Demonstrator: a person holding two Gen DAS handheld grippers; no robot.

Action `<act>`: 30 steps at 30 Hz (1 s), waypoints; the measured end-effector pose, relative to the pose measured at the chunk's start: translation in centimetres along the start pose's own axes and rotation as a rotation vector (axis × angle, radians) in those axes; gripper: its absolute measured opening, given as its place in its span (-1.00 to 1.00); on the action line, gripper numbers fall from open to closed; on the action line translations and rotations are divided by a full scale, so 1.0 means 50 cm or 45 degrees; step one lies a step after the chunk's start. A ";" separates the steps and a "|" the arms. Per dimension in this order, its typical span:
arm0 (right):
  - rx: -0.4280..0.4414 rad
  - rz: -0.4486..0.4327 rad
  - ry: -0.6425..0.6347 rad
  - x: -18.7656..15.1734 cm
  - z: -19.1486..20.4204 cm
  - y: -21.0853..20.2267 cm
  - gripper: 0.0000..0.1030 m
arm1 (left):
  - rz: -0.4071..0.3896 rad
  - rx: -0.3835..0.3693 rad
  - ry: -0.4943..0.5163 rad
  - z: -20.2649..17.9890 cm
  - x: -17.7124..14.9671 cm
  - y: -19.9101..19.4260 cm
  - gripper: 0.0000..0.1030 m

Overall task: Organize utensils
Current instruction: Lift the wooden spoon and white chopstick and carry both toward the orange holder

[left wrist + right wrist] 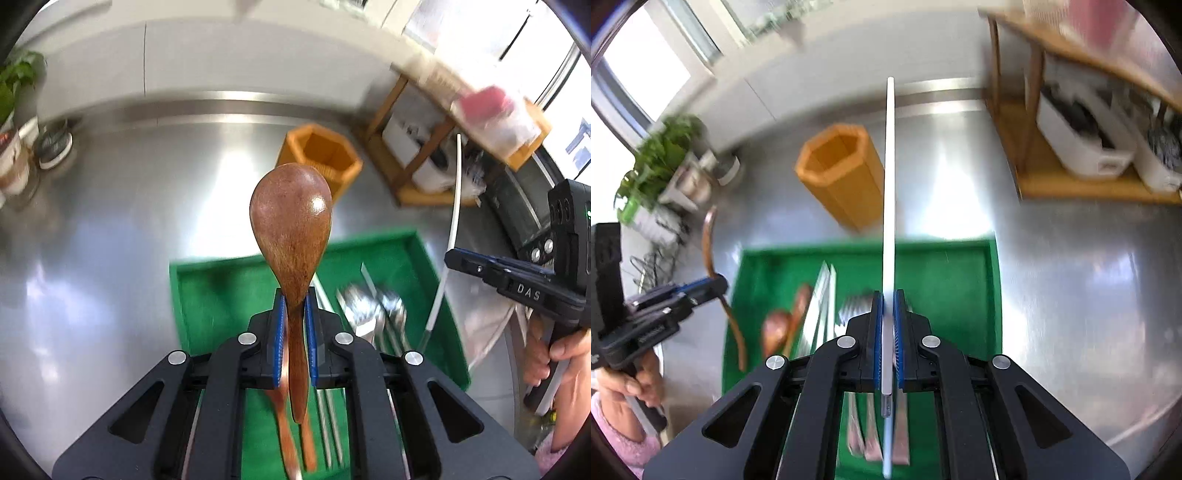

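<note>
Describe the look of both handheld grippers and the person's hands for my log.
Both grippers are matte black plastic with blue ribbed pads and round silver pivot bolts. The right gripper carries white "DAS" lettering and a green indicator light. The left gripper shows a coil spring. Bare hands grip the handles; a fuzzy pink sleeve covers the left wrist.

Your L gripper (295,306): fingers fwd, blue pads (281,332) clamped on wooden spoon (291,221), bowl up. Your L hand (624,384): wrapped round handle, pink cuff at wrist. Your R gripper (888,306): pads (899,332) pinched on white chopstick (889,184), held upright. Your R hand (565,362): fist on grip, low at frame edge
</note>
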State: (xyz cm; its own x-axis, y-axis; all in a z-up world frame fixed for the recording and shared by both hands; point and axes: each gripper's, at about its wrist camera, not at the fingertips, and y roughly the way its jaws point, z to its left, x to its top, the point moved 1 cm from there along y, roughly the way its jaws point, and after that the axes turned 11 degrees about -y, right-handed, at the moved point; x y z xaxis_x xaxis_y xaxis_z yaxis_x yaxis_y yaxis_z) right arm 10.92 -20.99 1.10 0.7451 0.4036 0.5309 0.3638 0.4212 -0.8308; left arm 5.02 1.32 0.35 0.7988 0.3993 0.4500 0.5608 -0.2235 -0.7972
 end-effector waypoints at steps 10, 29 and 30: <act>-0.089 -0.478 0.009 0.096 0.024 -0.036 -0.88 | -0.321 -0.032 0.029 -0.017 0.075 -0.020 -0.82; -0.044 -0.541 0.058 0.266 0.009 0.094 -0.88 | -0.471 -0.162 -0.062 -0.050 0.283 0.116 -0.82; -0.034 -0.527 0.057 0.262 0.007 0.103 -0.88 | -0.446 -0.163 -0.069 -0.045 0.279 0.131 -0.82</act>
State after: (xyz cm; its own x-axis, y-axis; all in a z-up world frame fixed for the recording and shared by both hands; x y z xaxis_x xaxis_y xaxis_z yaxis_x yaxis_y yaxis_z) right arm 22.35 -13.23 3.82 0.5566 0.1685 0.8135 0.6518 0.5186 -0.5534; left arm 20.34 3.43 2.33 0.5431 0.5167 0.6618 0.8233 -0.1729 -0.5407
